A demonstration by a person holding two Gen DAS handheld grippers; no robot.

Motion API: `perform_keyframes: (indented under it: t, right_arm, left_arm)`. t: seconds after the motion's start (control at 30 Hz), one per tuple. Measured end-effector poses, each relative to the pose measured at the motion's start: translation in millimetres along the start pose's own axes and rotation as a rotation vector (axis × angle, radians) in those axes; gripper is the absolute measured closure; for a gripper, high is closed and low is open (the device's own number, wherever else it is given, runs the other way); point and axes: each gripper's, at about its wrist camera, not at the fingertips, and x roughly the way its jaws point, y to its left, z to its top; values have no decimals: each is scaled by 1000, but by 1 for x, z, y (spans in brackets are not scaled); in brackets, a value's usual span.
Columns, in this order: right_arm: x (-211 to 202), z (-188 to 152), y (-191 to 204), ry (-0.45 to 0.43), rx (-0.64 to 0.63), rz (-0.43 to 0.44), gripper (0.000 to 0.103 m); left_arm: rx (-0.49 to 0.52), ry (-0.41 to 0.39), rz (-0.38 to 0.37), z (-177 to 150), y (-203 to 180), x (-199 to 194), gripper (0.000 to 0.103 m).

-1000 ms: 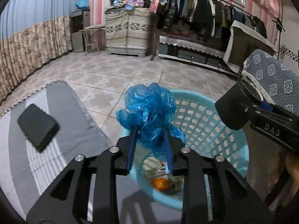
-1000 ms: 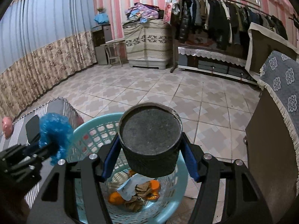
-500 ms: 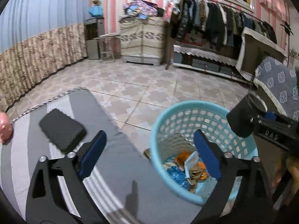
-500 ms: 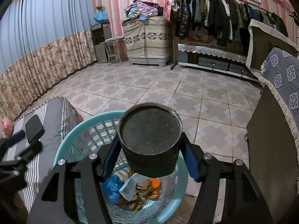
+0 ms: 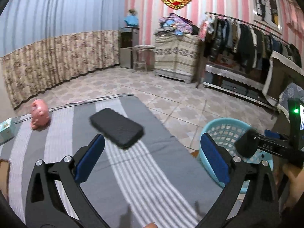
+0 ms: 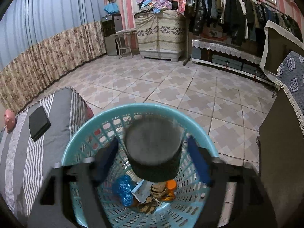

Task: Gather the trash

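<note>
You were at the drop-off step: your right tool (image 6: 152, 141) hung over the light-blue basket (image 6: 144, 106) with its jaws opening, and the dark round container (image 6: 153, 152) sat between the blue pads (image 6: 106, 159) with a gap showing on each side, so it looked released, not pinched. Below it the basket held a crumpled blue bag (image 6: 123, 190), paper scraps and something orange. Your left tool (image 5: 152, 138) pointed over the striped grey cover (image 5: 152, 180) with its jaws opening to a wide spread and nothing between them. The next move probably called for a fresh pick on that cover, where a flat black case (image 5: 115, 127) lay just ahead of the left tool, with a pink piggy bank (image 5: 39, 116) farther off; neither reads plainly as trash. Motion blur smeared the right tool's fingers, the container hid part of the basket's contents, and a pale box (image 5: 5, 131) was cut off at the left edge.
</note>
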Motion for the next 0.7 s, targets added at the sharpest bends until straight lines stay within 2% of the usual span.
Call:
perform_keyframes:
  t: [0.13, 0.23, 0.37, 0.5, 0.7]
  right_arm:
    - [3, -2, -1, 28, 15, -10, 6]
    - [0, -2, 2, 26, 14, -4, 5]
    - [-17, -7, 15, -16, -21, -6, 5]
    - [-50, -20, 33, -63, -42, 85, 5]
    - [-92, -42, 70, -122, -62, 193, 5]
  left_arm:
    - [2, -19, 42, -4, 13, -19, 5]
    - [10, -40, 67, -11, 21, -36, 5]
    - [-1, -5, 45, -21, 33, -51, 5]
    - [7, -29, 128, -35, 45, -75, 5]
    - [-22, -27, 174, -53, 69, -113, 5]
